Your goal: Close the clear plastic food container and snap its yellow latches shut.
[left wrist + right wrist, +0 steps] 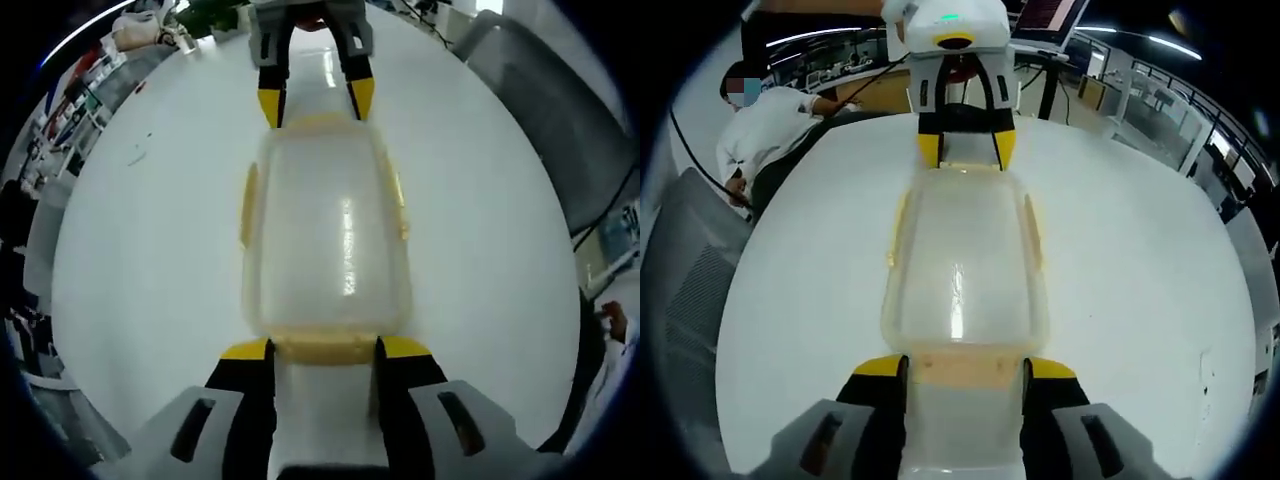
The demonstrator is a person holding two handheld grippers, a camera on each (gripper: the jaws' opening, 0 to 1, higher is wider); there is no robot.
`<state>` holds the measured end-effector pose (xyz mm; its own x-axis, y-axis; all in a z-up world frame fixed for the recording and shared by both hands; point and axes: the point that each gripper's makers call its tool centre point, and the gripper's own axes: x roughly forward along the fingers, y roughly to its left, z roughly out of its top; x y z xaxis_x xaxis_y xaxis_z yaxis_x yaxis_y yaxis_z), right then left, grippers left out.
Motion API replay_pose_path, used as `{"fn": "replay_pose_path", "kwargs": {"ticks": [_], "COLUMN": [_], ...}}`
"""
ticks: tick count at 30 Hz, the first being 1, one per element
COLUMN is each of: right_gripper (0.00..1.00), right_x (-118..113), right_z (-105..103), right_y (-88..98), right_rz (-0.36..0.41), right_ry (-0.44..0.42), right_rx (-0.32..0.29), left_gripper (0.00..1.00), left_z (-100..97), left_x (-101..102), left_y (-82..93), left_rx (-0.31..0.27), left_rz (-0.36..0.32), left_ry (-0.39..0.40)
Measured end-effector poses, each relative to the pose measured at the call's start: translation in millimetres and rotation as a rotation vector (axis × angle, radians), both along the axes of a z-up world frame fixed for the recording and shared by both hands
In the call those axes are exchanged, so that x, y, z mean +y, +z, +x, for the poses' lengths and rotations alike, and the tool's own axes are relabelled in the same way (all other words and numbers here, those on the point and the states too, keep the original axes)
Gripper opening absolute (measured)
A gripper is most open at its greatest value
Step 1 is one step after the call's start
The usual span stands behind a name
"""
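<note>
The clear container [325, 235] lies lid-down on the white table [150, 260]. The left gripper [325, 350] at 6 o'clock and the right gripper [965, 368] at 12 o'clock each stand wide open, tips straddling its yellow end latches [325, 347].

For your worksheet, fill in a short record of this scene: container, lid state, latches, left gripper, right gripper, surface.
container: clear food container, lying on the table between the two grippers
lid state: lid on top
latches: yellow latches at ends and sides; whether snapped, cannot tell
left gripper: left gripper, open, fingers at the near end latch
right gripper: right gripper, open, at the opposite end
surface: white table
</note>
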<state>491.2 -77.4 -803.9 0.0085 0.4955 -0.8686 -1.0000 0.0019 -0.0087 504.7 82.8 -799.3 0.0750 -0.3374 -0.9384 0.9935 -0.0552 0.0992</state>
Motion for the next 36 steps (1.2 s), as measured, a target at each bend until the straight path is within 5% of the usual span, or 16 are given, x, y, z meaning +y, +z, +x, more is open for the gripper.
{"fn": "replay_pose_path", "kwargs": {"ticks": [12,36], "right_gripper": [0.38,0.34], "right_x": [-0.2,-0.1], "right_z": [-0.5,1.2], "right_y": [0.0,1.7], "right_rz": [-0.016,-0.052], "right_ry": [0.009,0.005], "right_rx": [-0.001,-0.035], "left_gripper": [0.38,0.36], "left_z": [-1.9,-2.4], "left_x": [1.3,0.8], "left_y": [-0.5,1.3], "left_rx": [0.015,-0.019], "left_rz": [-0.047,0.008], "left_ry": [0.017,0.080]}}
